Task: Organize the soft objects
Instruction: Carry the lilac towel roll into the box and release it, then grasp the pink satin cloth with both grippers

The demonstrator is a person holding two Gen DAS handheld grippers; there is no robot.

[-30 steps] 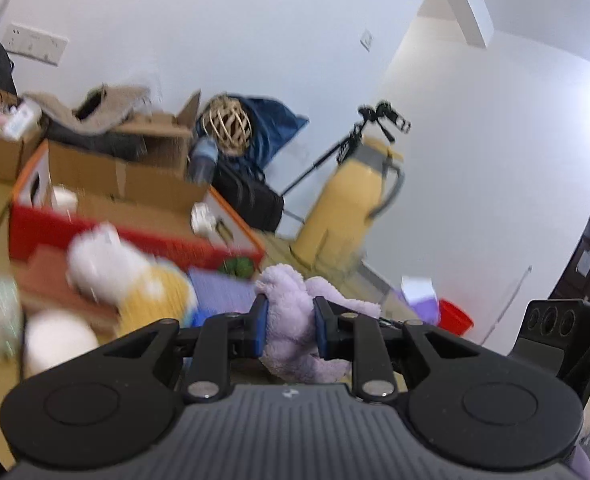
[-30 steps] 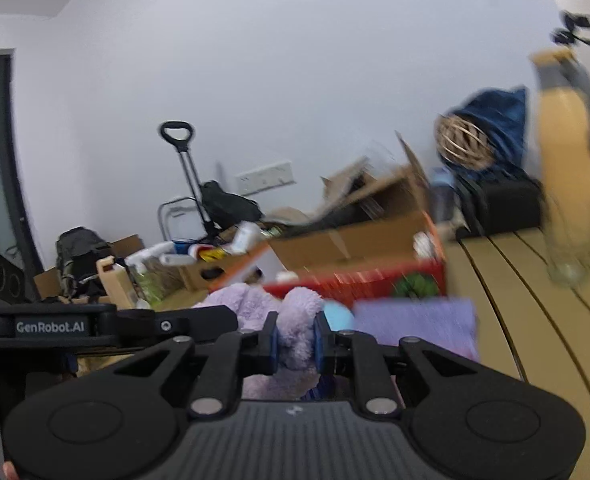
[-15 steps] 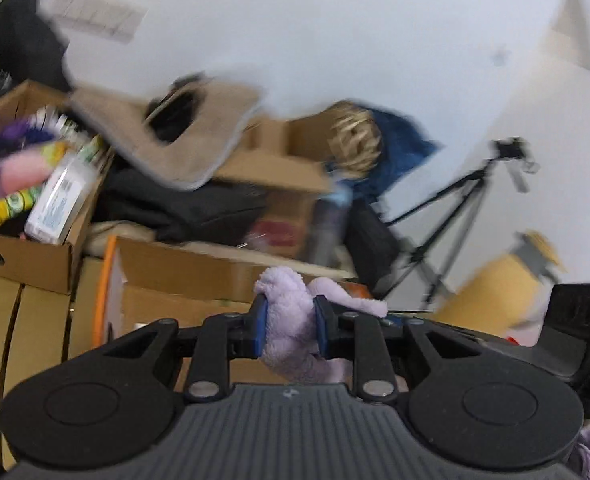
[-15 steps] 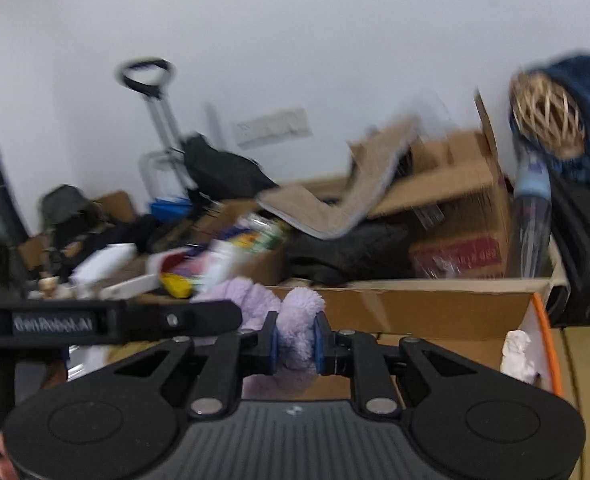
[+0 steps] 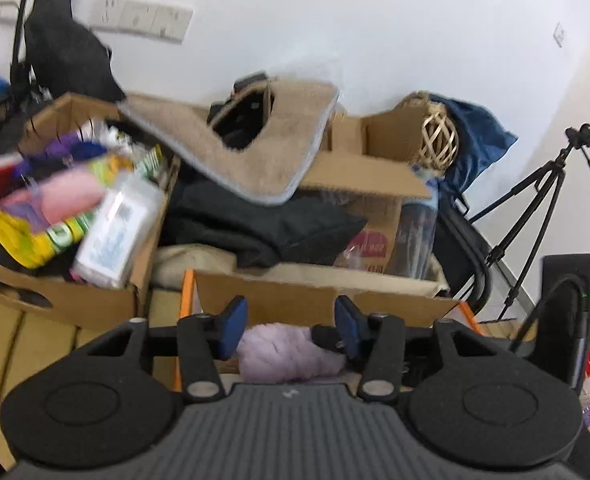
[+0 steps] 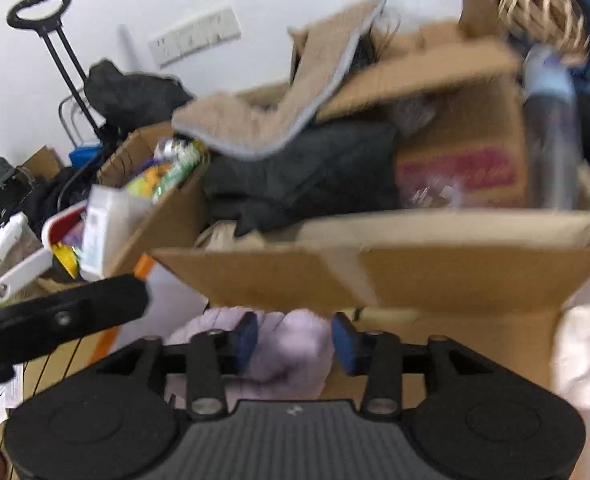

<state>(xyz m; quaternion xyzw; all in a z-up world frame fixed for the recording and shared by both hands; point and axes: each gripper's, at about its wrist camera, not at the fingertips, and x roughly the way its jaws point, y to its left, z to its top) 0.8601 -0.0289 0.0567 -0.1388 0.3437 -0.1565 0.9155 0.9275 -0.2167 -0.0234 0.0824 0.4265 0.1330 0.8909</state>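
A lilac plush toy (image 5: 287,354) lies below my left gripper (image 5: 291,326), whose blue-padded jaws stand wide apart above it. The same plush (image 6: 291,344) shows between the spread jaws of my right gripper (image 6: 293,342), also open; whether the pads still touch it I cannot tell. Both grippers hang over the cardboard box with an orange rim (image 5: 319,294), and the plush sits low inside it (image 6: 415,280). The left gripper's body (image 6: 59,320) crosses the left of the right wrist view.
Behind the box stand more cartons: one stuffed with packets and a white pack (image 5: 115,224), one under a tan mat (image 5: 263,148) and black clothes (image 5: 263,224). A wicker ball (image 5: 439,144), a bottle (image 6: 551,128) and a tripod (image 5: 535,208) are to the right. A white soft thing (image 6: 579,356) lies at right.
Both grippers were shut on the lilac plush and carried it forward over the box. Now both sets of jaws have opened and the plush has dropped lower between them.
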